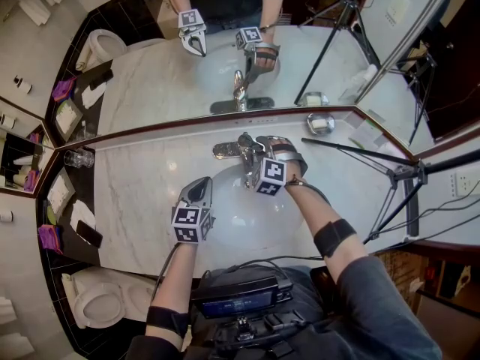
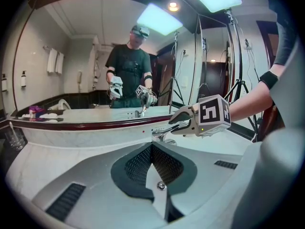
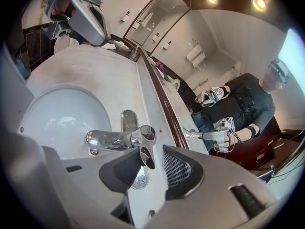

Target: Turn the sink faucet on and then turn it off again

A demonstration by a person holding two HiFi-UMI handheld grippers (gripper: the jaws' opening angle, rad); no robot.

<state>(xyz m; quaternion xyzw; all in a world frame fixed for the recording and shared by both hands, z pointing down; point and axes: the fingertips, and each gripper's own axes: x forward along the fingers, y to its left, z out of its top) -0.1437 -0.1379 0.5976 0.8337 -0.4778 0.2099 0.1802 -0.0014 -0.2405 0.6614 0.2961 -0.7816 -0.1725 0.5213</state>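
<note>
Chrome faucet handle point(image 3: 144, 149) between the half-open fingers point(image 3: 178, 168) of the right gripper point(image 3: 150, 152); left gripper point(image 2: 151, 146) fingers point(image 2: 138, 163) together, empty

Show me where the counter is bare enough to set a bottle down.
Best patch: the marble left of the basin, bordered by the drinking glass, the black tray and the left claw. Behind the basin it is crowded: the faucet, with the right claw around its handle. Right of the basin, the soap dish and tripod legs leave little room.
</note>
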